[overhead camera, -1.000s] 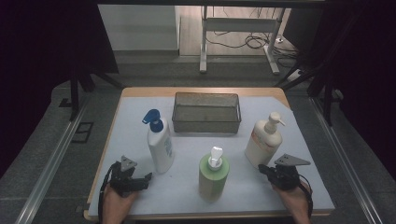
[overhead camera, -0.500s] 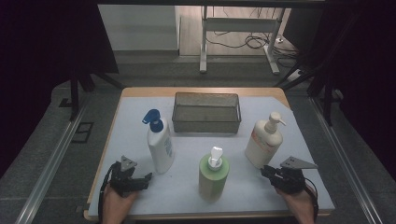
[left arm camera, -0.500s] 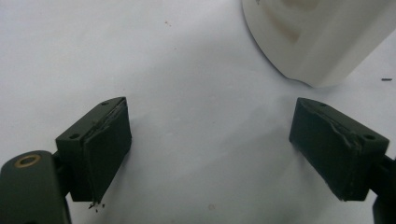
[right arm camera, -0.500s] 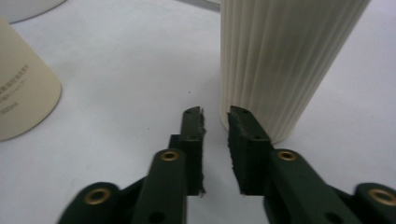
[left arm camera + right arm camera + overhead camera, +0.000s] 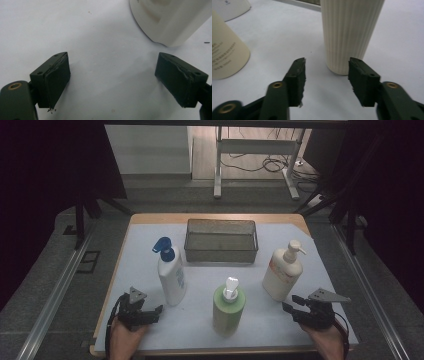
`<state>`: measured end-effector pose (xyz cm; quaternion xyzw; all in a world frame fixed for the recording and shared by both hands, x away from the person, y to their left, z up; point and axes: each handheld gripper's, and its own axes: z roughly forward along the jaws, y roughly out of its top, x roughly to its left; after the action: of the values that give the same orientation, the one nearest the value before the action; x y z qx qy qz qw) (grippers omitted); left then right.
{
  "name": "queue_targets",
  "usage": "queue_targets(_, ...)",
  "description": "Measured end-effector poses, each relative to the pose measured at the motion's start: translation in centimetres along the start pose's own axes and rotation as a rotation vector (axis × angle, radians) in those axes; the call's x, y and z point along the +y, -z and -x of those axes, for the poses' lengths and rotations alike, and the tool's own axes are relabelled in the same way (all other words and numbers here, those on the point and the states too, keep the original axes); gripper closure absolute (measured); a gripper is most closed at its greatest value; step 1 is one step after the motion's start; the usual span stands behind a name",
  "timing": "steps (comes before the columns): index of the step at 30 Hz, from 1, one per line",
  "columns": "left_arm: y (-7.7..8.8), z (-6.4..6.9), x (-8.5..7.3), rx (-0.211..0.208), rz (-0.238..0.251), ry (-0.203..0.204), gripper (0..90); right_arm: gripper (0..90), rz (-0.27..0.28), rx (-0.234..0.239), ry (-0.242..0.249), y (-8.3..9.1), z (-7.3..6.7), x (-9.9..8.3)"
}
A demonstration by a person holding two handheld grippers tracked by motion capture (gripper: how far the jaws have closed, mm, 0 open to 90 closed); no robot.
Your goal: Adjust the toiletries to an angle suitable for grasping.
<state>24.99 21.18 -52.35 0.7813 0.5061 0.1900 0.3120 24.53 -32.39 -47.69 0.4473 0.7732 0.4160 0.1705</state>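
White sheeting covers the table [image 5: 150,245], with a mesh basket [image 5: 221,240] at the back, a blue-capped white bottle [image 5: 171,272] front left, a green pump bottle [image 5: 227,306] at centre and a cream pump bottle [image 5: 284,270] on the right. Since a second ago the right gripper [image 5: 295,308] has drawn back toward the near right edge, jaws apart and empty. The left gripper [image 5: 150,312] has stayed put beside the white bottle, jaws wide apart, holding nothing.

Dim high view, dark surroundings; gripper views bright, slightly soft.
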Motion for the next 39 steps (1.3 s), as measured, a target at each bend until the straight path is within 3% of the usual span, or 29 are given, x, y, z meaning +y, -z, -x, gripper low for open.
queue_targets(12,0.0,0.0,0.0,0.0,0.0,0.0,12.7,33.3,0.035,-0.037,-0.005,1.3,0.4,1.2)
queue_targets(20,0.0,0.0,0.0,0.0,0.0,0.0,12.7,26.8,0.046,-0.058,-0.002,1.5,0.6,3.0)
queue_targets(39,0.0,0.0,0.0,-0.001,0.0,0.001,12.7,24.2,0.066,-0.062,0.011,-0.6,0.4,6.7)
